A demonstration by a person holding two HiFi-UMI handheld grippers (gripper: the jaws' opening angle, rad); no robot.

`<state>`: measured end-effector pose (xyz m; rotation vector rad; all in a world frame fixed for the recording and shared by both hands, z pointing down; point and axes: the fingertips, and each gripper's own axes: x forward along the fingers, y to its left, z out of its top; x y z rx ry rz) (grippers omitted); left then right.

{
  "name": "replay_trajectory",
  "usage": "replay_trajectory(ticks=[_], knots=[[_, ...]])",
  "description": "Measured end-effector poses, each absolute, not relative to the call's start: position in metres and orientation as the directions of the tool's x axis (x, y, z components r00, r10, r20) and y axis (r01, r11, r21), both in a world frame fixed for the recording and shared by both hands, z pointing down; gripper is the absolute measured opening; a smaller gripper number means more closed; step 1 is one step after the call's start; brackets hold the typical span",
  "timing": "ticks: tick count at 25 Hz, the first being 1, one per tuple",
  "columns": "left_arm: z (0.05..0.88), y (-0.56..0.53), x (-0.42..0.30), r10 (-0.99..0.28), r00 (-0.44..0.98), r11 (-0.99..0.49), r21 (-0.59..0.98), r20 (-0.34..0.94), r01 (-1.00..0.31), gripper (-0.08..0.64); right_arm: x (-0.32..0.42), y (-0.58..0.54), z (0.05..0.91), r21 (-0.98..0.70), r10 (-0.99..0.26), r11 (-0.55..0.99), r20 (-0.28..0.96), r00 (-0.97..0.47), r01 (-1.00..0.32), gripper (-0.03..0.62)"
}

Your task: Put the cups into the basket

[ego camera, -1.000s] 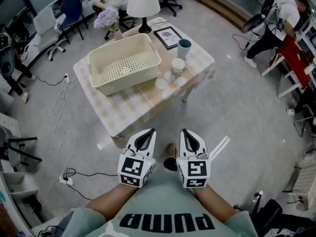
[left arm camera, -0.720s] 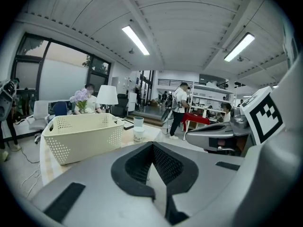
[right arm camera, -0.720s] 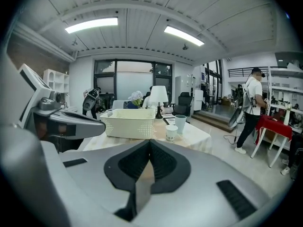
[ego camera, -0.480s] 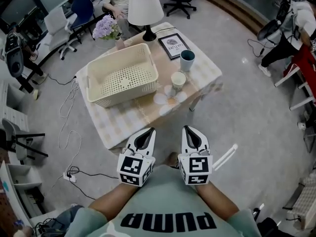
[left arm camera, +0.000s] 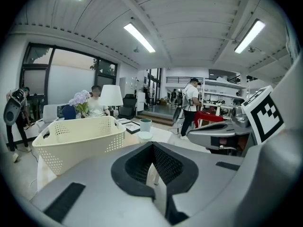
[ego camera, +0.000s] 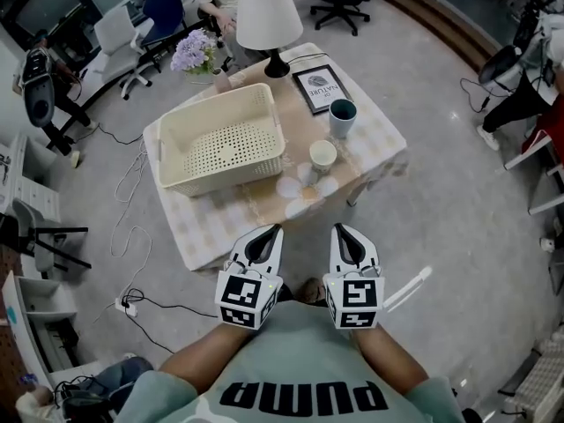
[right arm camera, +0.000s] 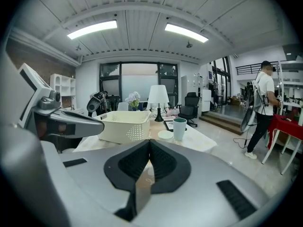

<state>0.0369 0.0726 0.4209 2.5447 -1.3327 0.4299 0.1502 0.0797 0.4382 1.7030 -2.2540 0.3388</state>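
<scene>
On a low table [ego camera: 220, 227] stand a cream perforated basket [ego camera: 220, 139], empty, a teal cup [ego camera: 342, 117] and a smaller white cup [ego camera: 322, 155] to its right. Both grippers hang side by side close to my body, short of the table's near edge. My left gripper [ego camera: 272, 230] is shut with nothing in it, and so is my right gripper [ego camera: 340, 229]. In the left gripper view the basket [left arm camera: 80, 138] fills the left, with the teal cup [left arm camera: 146, 125] and white cup [left arm camera: 145, 136] beyond the left gripper [left arm camera: 152, 145]. The right gripper view shows basket [right arm camera: 124, 126], teal cup [right arm camera: 179, 128] and white cup [right arm camera: 165, 135] past the right gripper [right arm camera: 149, 143].
At the table's far edge are a white lamp [ego camera: 264, 16], a framed picture [ego camera: 322, 86] and a vase of purple flowers [ego camera: 196, 51]. Cables [ego camera: 132, 227] trail on the floor left of the table. Office chairs and seated people are behind it.
The table sits lower and more central in the head view than a second ago. Both grippers have stayed shut, side by side, in front of my body.
</scene>
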Motion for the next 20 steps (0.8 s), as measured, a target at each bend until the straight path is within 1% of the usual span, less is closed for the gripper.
replay_trajectory(ticks=[9,20], knots=[[0.434,0.032,0.031,-0.756,0.541,-0.552,0.084,0.368,-0.829,0.002,0.147,0.038,0.450,0.019,-0.890,0.268,0.387,-0.240,-0.963,0.012],[0.448,-0.021,0.046,-0.694,0.603,-0.626,0.084,0.394,-0.775,0.002,0.142,-0.030,0.454,0.029,-0.891,0.235,0.405,-0.203,-0.972,0.014]])
